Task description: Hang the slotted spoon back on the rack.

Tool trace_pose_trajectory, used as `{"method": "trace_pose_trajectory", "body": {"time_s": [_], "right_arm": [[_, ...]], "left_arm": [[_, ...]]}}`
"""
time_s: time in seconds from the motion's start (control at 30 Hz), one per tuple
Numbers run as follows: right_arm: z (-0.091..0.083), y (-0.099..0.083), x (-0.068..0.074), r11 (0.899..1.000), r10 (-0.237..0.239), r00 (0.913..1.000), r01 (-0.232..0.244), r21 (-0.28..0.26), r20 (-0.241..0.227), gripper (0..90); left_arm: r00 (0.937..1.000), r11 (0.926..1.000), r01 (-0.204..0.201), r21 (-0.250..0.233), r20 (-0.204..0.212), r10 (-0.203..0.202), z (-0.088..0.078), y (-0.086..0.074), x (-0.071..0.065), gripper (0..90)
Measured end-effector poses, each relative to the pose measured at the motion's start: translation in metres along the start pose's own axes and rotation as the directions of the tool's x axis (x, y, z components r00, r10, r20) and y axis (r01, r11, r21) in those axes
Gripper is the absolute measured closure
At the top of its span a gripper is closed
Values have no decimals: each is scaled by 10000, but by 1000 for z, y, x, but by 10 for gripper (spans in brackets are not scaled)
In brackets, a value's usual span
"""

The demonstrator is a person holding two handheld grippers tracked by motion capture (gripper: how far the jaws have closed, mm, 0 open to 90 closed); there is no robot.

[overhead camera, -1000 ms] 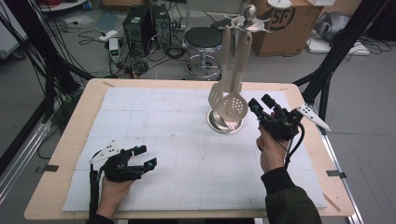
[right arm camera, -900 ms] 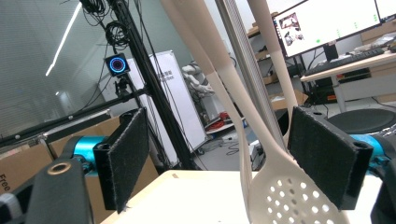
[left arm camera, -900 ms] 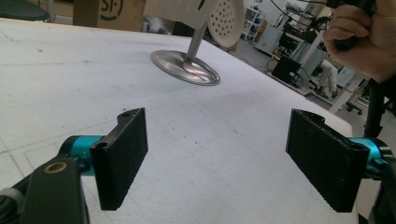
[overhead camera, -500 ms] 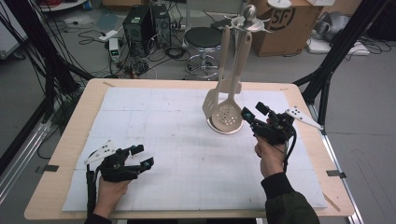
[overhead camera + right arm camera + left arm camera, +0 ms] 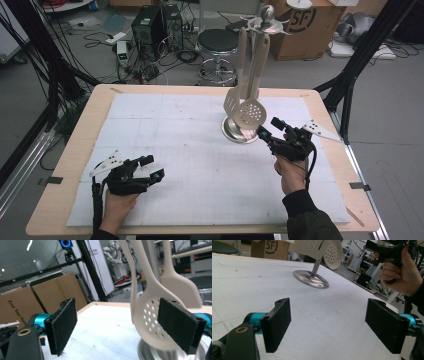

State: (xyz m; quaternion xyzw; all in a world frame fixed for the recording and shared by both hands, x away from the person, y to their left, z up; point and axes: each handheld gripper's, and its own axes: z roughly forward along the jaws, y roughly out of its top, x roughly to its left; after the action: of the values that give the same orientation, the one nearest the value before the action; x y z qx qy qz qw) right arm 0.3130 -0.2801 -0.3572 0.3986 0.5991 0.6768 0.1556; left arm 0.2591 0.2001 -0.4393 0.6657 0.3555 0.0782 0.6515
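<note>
Since a second ago: right tongs (image 5: 266, 131) moved in from near the bench's right edge toward the utensil stand (image 5: 241, 129), now just beside its base on the right; left tongs (image 5: 151, 167) about where they were, near the front left corner.

Wooden bench (image 5: 70, 160) under a white gridded mat (image 5: 165, 125); broad bare mat between both hands and along the front edge. Stand toward the far right, two pale utensils hanging: slotted turner (image 5: 231, 100), perforated skimmer (image 5: 152, 322). Right tongs spread, skimmer bowl between the pads, contact not discernible. Left tongs spread, empty.

Beyond the far edge: stool (image 5: 218, 42), cardboard box (image 5: 300, 25), cables on grey floor.
</note>
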Motion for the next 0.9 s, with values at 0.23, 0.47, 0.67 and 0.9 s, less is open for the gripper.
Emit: {"method": "trace_pose_trajectory", "body": {"time_s": [0.23,0.47,0.67,0.9], "right_arm": [[-11,-9,-5,9999,-96,9996,94,73,279,156],[-19,-22,-1,9985,-486,9983,478,259,336,156],[-26,-35,-3,9950,-530,9973,483,879,509,156],[-33,-44,-3,9920,-532,9978,482,1166,402,156]], "left_arm": [[10000,10000,-67,7,-30,67,1,0,0,213],[10000,10000,-37,-70,18,37,0,0,0,211],[10000,10000,-36,-46,27,36,1,-1,-1,210],[10000,10000,-30,-15,16,30,1,-2,0,210]]}}
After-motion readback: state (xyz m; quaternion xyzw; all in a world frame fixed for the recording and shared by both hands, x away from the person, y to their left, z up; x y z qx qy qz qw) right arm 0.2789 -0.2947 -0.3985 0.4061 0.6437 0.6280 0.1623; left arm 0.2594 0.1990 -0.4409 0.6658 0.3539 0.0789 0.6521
